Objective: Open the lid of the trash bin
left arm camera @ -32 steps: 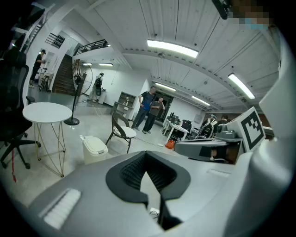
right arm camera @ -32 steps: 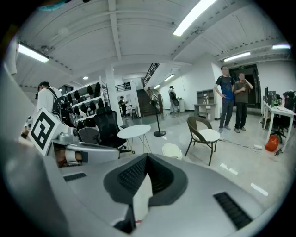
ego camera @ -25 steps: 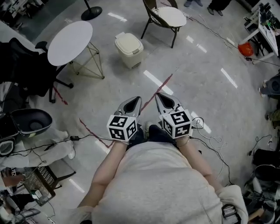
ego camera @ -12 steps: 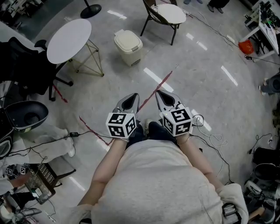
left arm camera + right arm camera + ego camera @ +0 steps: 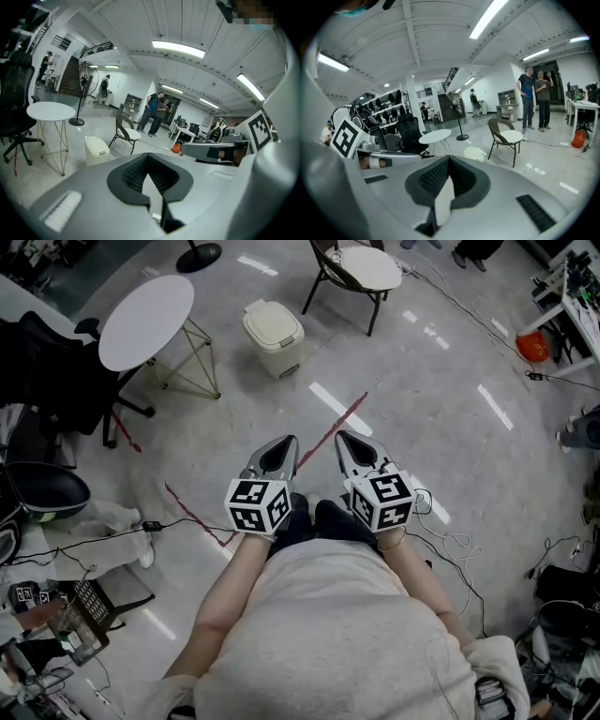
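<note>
The cream trash bin (image 5: 274,334) stands on the grey floor well ahead of me with its lid down; it also shows small and distant as the bin (image 5: 97,147) and the bin (image 5: 474,153). My left gripper (image 5: 288,441) and right gripper (image 5: 341,436) are held side by side at waist height, pointing toward the bin and far short of it. The left gripper (image 5: 148,155) has its jaws closed tip to tip on nothing. So does the right gripper (image 5: 449,159).
A round white table (image 5: 148,320) on thin legs stands left of the bin and a chair (image 5: 361,273) to its right. A black office chair (image 5: 47,371) is at far left. Red tape (image 5: 328,432) and cables (image 5: 450,540) lie on the floor. Two people (image 5: 154,112) stand far off.
The view has drifted a little, with the clutter at the left sliding down the frame. Both grippers keep the same shut pose side by side; the bin's lid stays down.
</note>
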`<action>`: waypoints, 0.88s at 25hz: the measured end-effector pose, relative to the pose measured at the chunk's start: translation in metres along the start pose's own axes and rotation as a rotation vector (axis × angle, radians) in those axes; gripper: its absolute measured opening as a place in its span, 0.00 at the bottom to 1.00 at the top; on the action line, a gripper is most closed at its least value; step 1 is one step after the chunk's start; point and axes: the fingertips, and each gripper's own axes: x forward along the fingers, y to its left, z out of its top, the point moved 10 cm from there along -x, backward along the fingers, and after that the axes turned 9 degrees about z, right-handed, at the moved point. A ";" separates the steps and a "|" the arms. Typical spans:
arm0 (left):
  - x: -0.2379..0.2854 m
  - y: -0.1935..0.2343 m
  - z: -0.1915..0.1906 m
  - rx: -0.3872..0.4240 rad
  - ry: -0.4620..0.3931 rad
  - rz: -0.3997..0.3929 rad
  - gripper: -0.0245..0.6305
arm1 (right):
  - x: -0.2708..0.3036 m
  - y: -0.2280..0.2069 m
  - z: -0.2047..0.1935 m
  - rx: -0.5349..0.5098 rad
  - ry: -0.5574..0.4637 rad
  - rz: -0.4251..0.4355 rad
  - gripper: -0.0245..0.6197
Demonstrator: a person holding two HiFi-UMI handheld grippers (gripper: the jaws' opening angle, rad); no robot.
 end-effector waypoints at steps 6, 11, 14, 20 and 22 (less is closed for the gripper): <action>0.017 -0.002 -0.002 -0.003 0.032 0.007 0.04 | 0.002 -0.022 -0.005 0.043 0.009 0.002 0.05; 0.052 0.009 0.012 -0.004 0.032 -0.001 0.04 | 0.021 -0.047 0.003 0.061 0.009 -0.009 0.05; 0.082 0.023 0.025 0.003 0.038 -0.019 0.04 | 0.043 -0.065 0.013 0.053 0.009 -0.012 0.05; 0.161 0.062 0.081 -0.009 0.024 -0.043 0.04 | 0.114 -0.112 0.056 0.032 0.022 -0.023 0.05; 0.187 0.080 0.100 -0.033 0.032 -0.045 0.04 | 0.142 -0.128 0.071 0.028 0.043 -0.022 0.05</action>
